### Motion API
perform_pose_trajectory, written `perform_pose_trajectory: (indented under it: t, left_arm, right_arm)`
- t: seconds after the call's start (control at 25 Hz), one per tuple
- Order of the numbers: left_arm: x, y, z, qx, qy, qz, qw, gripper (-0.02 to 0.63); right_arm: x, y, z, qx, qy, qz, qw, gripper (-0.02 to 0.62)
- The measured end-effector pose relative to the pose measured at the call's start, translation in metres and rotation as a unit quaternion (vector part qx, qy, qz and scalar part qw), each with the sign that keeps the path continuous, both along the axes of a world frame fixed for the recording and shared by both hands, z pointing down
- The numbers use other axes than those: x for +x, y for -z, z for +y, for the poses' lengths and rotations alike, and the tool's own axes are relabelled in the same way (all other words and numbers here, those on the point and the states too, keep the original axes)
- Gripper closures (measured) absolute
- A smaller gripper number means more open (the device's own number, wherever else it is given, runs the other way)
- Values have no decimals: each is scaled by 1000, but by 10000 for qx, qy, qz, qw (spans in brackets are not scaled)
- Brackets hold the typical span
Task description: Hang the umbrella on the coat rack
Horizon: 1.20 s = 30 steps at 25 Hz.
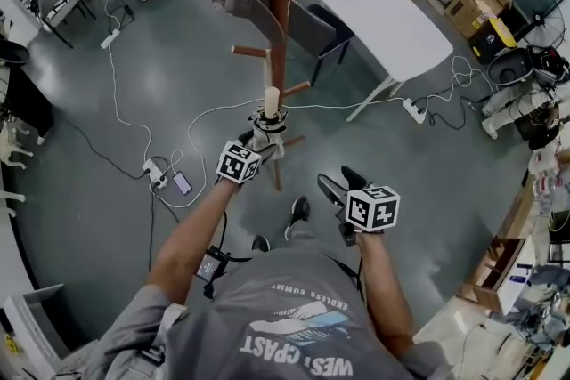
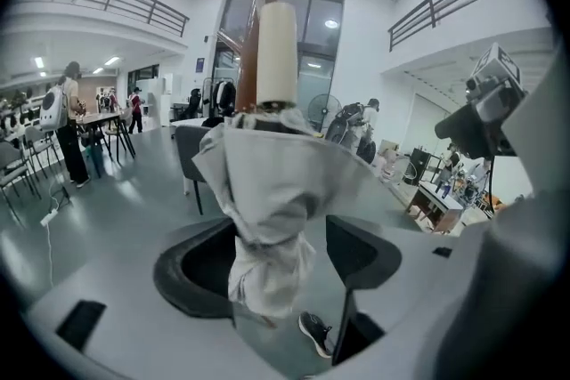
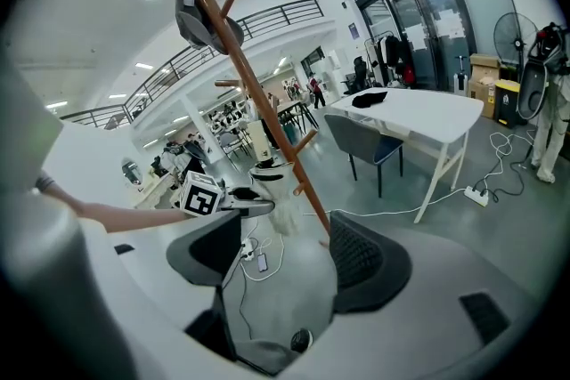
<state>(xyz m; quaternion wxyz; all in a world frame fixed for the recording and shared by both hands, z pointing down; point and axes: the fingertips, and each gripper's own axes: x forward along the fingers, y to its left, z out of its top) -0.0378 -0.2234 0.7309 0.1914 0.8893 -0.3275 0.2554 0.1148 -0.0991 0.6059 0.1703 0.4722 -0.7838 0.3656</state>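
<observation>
A: Status? Where's the umbrella?

B: The folded pale-grey fabric umbrella with a cream cylindrical handle (image 1: 271, 102) is upright, handle up. The left gripper (image 1: 260, 143) is clenched on its bunched canopy. It sits just in front of the brown wooden coat rack pole (image 1: 281, 13), with a short wooden peg (image 1: 297, 88) at 3 o'clock of the handle. Not hung yet. The right gripper (image 1: 342, 182), at 4 o'clock of the left, is released, with only floor between its jaws.

A: Risks?

B: My read: the grip is on soft cloth, so the umbrella can slide or tilt in the jaws when pushed at a peg. The handle looks straight and no strap or hook is visible, so it may not catch and could drop. Bumping the pole could rock the rack.

A: View differences?

B: The left gripper view shows the cloth bundle between the jaws, which the head view hides. The right gripper view shows the rack side-on with its upper pegs. The head view foreshortens it.
</observation>
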Motion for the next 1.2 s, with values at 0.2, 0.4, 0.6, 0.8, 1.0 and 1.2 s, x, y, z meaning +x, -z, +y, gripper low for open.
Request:
perform_pose_trajectory:
  t: [0.2, 0.4, 0.6, 0.8, 1.0, 1.2]
  left_arm:
    - [6, 10, 3, 145, -97, 33, 9998, 279]
    - [-7, 21, 3, 325, 11, 67, 9994, 319]
    - [-26, 48, 0, 648, 247, 175, 9974, 370]
    - [-55, 99, 0, 1128, 552, 468, 9910, 418]
    - [-74, 154, 0, 1585, 628, 629, 9833, 463]
    - [-89, 199, 16, 1865, 542, 511, 9796, 527]
  right_arm:
    - [2, -1, 0, -4, 30, -22, 10000, 268]
    - [-4, -1, 0, -6, 33, -33, 10000, 268]
    - [-2, 1, -1, -2, 20, -34, 10000, 268]
    - [-6, 8, -1, 48, 44, -90, 9999, 270]
    - [-8, 29, -7, 297, 86, -266, 9992, 291]
    - [-10, 83, -12, 991, 150, -529, 9936, 487]
